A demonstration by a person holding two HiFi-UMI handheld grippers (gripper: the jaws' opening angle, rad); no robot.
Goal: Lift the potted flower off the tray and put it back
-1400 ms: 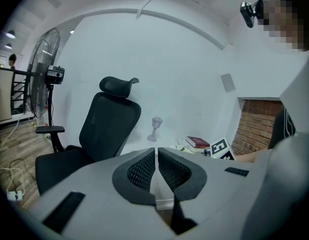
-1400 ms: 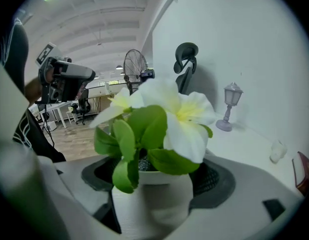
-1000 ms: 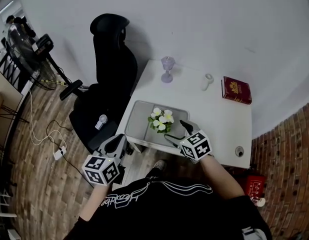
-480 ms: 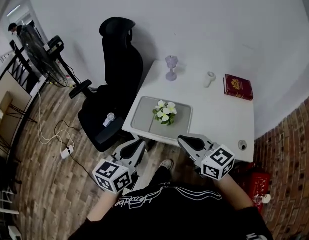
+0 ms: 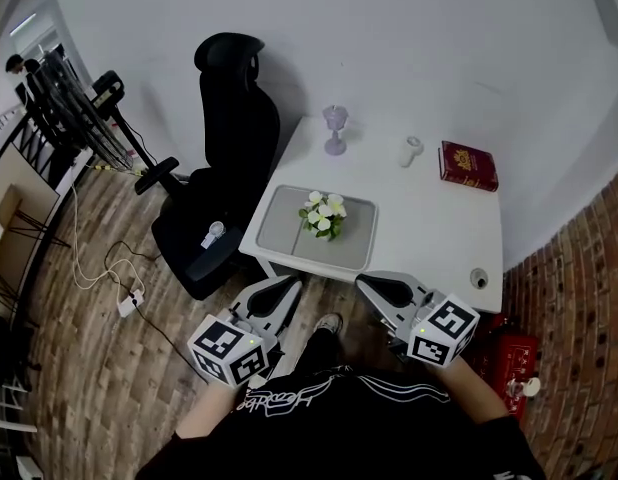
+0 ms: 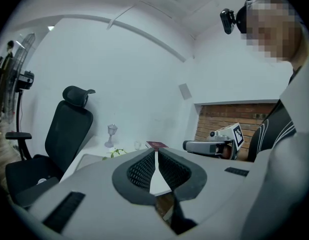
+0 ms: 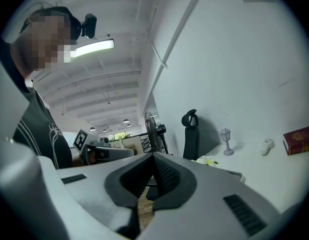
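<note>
The potted flower [image 5: 324,215] stands on the tray [image 5: 279,226]. The left gripper [image 5: 288,285] and right gripper [image 5: 368,282] hang well apart from the tray, jaws closed on nothing, so the task seems finished.

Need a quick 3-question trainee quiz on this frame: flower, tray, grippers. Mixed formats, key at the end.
1. True or false: the potted flower stands on the tray.
2. What is between the jaws of the right gripper? A) the potted flower B) the tray's rim C) nothing
3. Fill in: in the head view, the black chair stands at the ___ side of the table.
Key: 1 true; 2 C; 3 left.
</note>
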